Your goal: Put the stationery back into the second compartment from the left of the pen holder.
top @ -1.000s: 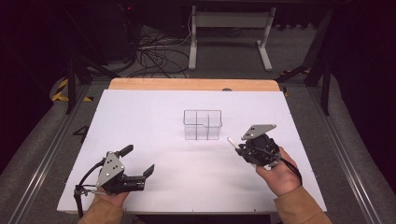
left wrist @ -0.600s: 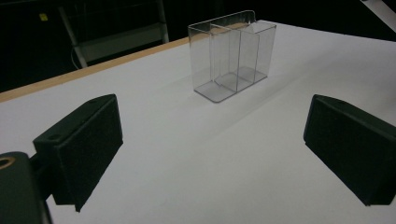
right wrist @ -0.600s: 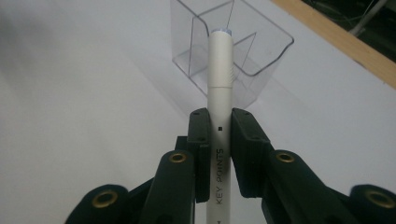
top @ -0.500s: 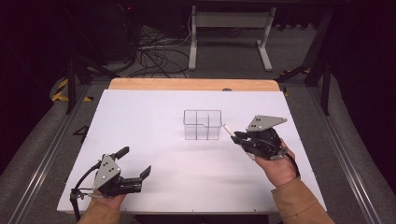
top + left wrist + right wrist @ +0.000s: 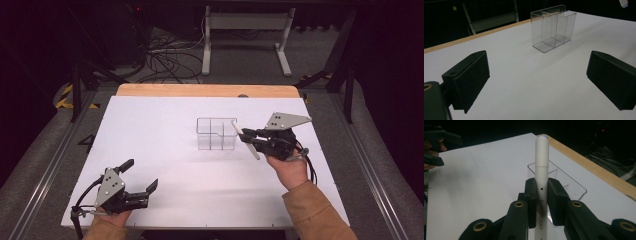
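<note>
A clear plastic organizer with several compartments stands near the middle of the white table; it also appears in the left gripper view as the organizer. My right gripper is shut on a white marker pen, held just right of the organizer with its capped end near the organizer's rim. In the right gripper view the pen runs up between the two black jaws, above the organizer. My left gripper rests open at the table's front left, with nothing between its fingers.
The white table top has a wooden strip along its far edge. Cables and a white stand lie on the dark floor beyond. Metal rails run along both sides.
My right gripper has lifted the pen and carried it left and forward toward the organizer. The left gripper has drifted slightly nearer the front edge, still open.
</note>
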The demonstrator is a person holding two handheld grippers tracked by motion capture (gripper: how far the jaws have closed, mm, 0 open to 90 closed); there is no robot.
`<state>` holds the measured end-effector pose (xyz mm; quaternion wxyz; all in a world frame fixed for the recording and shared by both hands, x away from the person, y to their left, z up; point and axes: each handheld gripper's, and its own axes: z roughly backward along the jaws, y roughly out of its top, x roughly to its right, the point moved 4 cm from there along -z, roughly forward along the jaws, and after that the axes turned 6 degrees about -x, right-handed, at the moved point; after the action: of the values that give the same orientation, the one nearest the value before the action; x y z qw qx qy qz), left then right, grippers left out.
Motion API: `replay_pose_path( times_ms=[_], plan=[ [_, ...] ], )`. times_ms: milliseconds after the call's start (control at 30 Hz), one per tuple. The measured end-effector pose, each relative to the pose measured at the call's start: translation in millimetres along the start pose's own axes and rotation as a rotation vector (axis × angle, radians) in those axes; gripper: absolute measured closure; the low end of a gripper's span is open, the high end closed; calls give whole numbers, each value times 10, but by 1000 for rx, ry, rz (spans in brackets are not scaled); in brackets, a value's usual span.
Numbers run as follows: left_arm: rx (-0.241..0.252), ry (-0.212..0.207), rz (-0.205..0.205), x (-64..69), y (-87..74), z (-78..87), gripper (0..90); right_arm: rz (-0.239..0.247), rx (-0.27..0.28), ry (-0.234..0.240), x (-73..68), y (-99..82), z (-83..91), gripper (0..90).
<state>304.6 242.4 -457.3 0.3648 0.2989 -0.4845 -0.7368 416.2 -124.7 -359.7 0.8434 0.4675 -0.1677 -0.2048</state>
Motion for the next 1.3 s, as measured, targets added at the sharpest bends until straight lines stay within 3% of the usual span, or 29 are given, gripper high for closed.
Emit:
replay_pose_path(
  times_ms=[133,367,533,767,1067,1300],
  plan=[
    [0,-3,-2,0,3,-5,53,-10,30,9,20,35,-45,789],
    [0,-8,-2,-4,5,-14,53,-15,152,34,79,151,-147,788],
    [-2,-9,-4,-4,6,-17,53,-9,198,19,121,191,-213,787],
    [-3,-13,-5,-6,7,-27,54,-62,278,3,250,216,-301,787],
    [-6,-20,-4,0,10,-52,54,-73,343,-31,358,240,-479,786],
    [-6,-27,-5,-7,11,-60,56,-112,371,-40,396,242,-623,786]
  ],
)
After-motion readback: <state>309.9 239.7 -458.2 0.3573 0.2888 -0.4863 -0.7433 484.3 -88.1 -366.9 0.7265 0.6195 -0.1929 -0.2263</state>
